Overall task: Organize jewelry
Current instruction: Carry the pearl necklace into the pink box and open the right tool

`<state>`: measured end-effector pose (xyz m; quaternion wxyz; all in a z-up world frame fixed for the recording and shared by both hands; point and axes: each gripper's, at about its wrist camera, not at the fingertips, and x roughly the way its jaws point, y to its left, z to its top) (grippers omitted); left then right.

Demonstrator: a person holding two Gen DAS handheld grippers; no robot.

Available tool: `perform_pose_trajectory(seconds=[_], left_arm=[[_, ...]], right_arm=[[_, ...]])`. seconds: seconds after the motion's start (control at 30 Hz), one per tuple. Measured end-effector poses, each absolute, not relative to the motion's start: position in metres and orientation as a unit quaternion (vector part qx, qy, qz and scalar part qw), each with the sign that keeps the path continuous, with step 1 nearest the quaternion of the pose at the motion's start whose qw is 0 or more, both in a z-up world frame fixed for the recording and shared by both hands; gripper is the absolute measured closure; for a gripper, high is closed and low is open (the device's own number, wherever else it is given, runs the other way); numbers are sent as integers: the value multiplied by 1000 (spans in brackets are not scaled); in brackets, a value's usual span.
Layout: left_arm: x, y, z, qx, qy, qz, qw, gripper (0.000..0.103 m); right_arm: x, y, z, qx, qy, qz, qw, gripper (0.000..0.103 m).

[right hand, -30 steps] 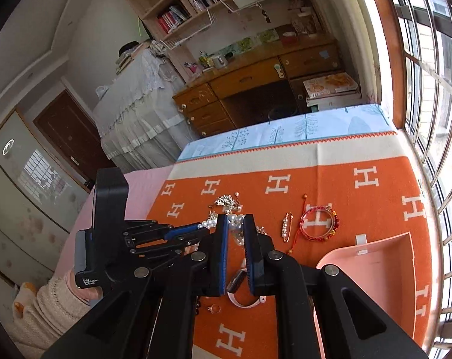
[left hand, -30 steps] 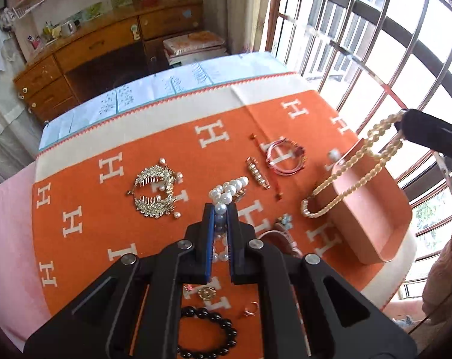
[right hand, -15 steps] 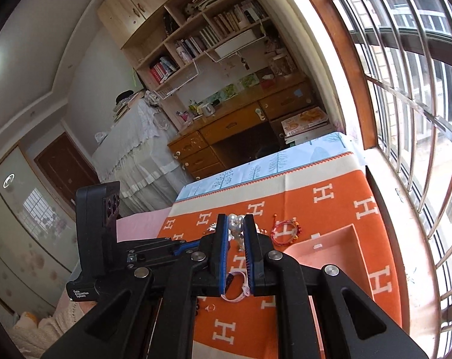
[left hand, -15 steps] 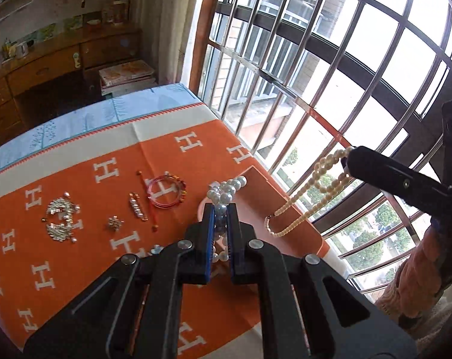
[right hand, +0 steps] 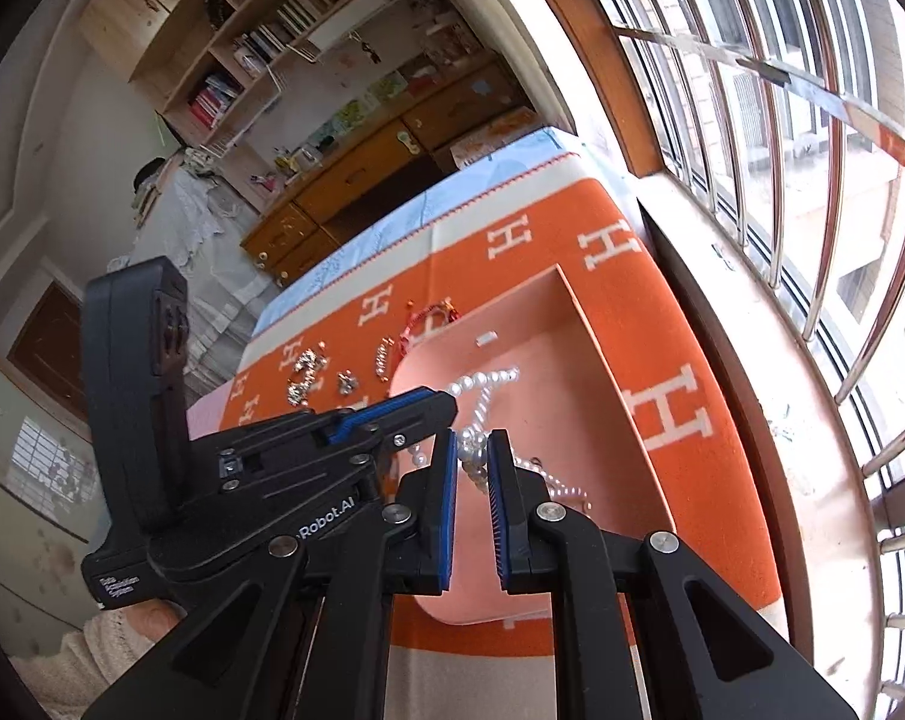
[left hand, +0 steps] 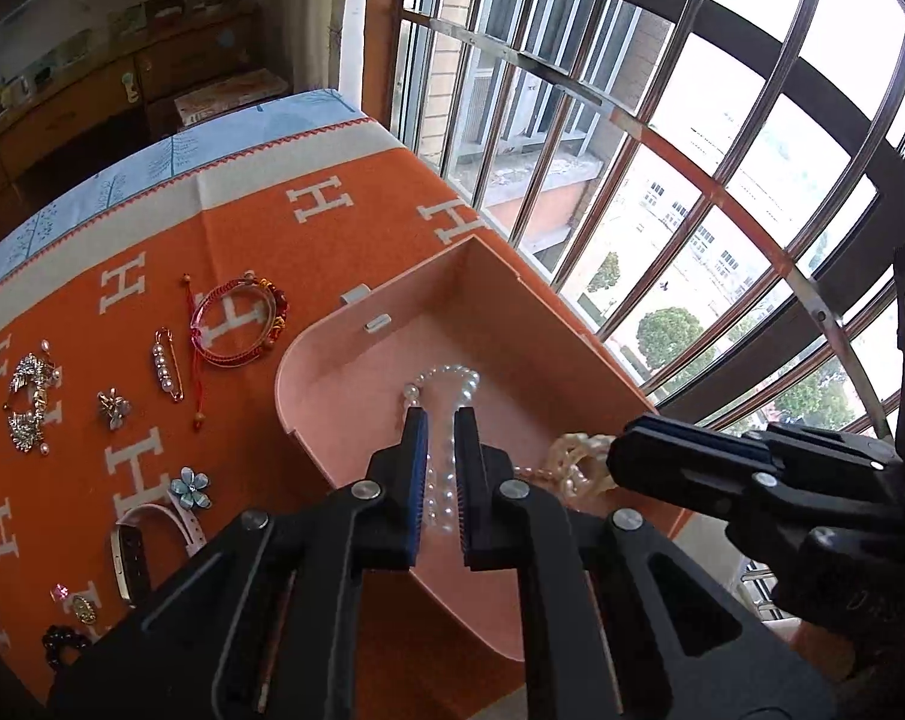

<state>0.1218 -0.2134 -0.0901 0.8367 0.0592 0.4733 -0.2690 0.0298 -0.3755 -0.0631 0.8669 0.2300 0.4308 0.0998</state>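
An open pink box stands on the orange blanket by the window. My left gripper hangs over it, shut on a white pearl bracelet whose loop touches the box floor. From the right comes my right gripper, shut on a cream pearl necklace bunched low in the box. In the right wrist view my right gripper pinches the necklace, which trails on the box floor. The left gripper sits just left with the bracelet.
On the blanket to the left lie a red cord bracelet, a pearl pin, a leaf brooch, a blue flower, a pink-strap watch and a black bead bracelet. Window bars close off the right side.
Both grippers have swung right from above the blanket to above the pink box and come down. The pearl bracelet and necklace, hanging free before, now reach into the box.
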Motion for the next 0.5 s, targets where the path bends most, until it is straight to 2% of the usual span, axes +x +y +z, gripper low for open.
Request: perform_pose_trajectory(seconds=[0.03, 0.1, 0.13, 0.17, 0.4, 0.5], left_arm=[[121, -214, -94, 63, 478, -268, 834, 95], [117, -210, -98, 66, 485, -265, 831, 87], [114, -210, -100, 69, 486, -262, 831, 77], [113, -209, -100, 74, 486, -252, 834, 70], [102, -201, -92, 76, 469, -236, 848, 67], [99, -197, -89, 78, 463, -219, 855, 61]], right_arm=[[32, -374, -72, 226, 435, 92, 867, 92], [37, -367, -85, 213, 441, 71, 869, 82], [38, -368, -89, 206, 440, 59, 872, 72], [43, -364, -95, 199, 437, 49, 876, 67], [48, -359, -98, 175, 423, 34, 888, 67], [49, -359, -98, 175, 422, 35, 889, 67]])
